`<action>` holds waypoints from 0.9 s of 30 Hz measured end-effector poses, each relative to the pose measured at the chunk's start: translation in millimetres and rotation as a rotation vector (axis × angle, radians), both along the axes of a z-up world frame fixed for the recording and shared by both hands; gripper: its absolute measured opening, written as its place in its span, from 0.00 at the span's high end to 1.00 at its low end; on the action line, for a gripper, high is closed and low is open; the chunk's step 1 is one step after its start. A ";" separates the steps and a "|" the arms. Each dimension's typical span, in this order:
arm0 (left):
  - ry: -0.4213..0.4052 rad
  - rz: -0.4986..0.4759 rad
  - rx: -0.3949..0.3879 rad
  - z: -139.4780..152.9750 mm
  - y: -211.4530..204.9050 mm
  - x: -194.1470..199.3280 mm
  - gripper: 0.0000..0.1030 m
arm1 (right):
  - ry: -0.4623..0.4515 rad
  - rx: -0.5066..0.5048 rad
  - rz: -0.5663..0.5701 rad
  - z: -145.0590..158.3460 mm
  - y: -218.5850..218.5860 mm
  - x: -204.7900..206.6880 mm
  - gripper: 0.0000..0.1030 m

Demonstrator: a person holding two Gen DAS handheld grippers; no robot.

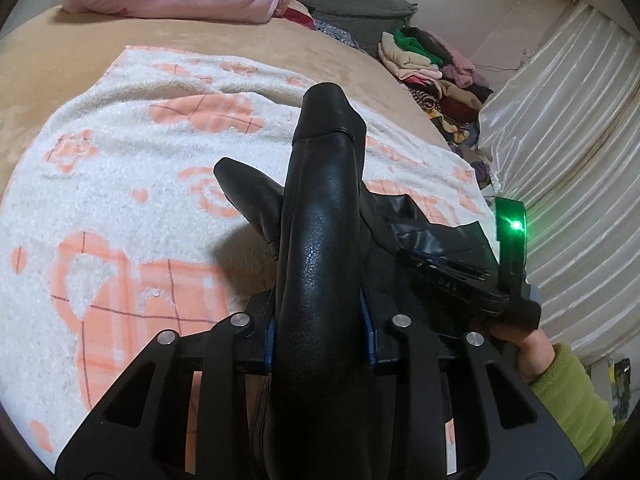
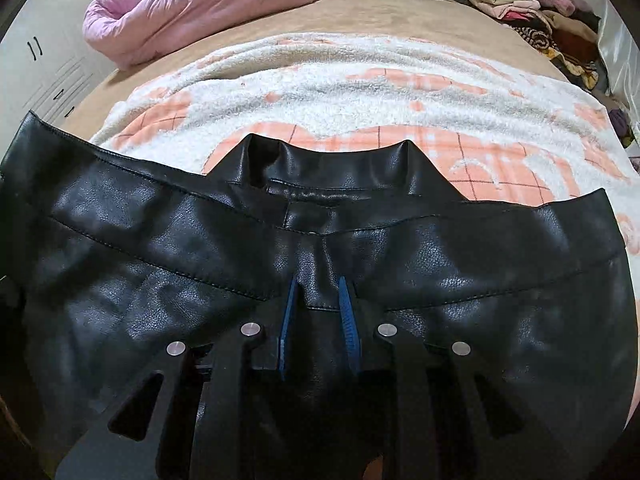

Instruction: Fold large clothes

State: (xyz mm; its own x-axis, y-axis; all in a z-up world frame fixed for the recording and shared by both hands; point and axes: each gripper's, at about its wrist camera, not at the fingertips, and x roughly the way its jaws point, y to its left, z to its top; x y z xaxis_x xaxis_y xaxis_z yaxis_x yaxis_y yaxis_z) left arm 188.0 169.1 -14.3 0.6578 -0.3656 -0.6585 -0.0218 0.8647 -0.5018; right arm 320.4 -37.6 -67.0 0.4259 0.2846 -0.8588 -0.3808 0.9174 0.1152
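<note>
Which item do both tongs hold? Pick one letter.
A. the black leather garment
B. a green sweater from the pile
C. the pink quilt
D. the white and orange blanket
A: the left tongs and the right tongs each pinch a fold of the black leather garment, above the white and orange blanket.

The black leather garment (image 1: 320,248) hides both grippers' fingers (image 2: 347,312) almost entirely.
</note>
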 end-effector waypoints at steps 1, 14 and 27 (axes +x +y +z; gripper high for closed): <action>0.003 0.002 0.004 -0.5 0.4 -0.8 0.78 | -0.001 0.010 0.007 2.4 -2.7 -1.5 0.80; -0.007 -0.005 -0.014 2.5 2.7 -4.8 0.79 | -0.025 0.092 0.106 30.5 -48.5 -115.6 0.78; -0.005 0.003 0.015 13.3 -6.9 -10.0 0.79 | -0.079 0.107 0.147 37.6 -52.7 -161.9 0.78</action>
State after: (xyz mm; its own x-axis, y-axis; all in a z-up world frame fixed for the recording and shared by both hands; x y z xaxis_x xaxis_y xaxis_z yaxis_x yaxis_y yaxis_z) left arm 178.0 162.2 -1.0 0.6620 -0.3538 -0.6607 -0.0221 0.8720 -0.4891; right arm 158.5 -90.3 -29.4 0.4376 0.4364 -0.7862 -0.5218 0.8353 0.1732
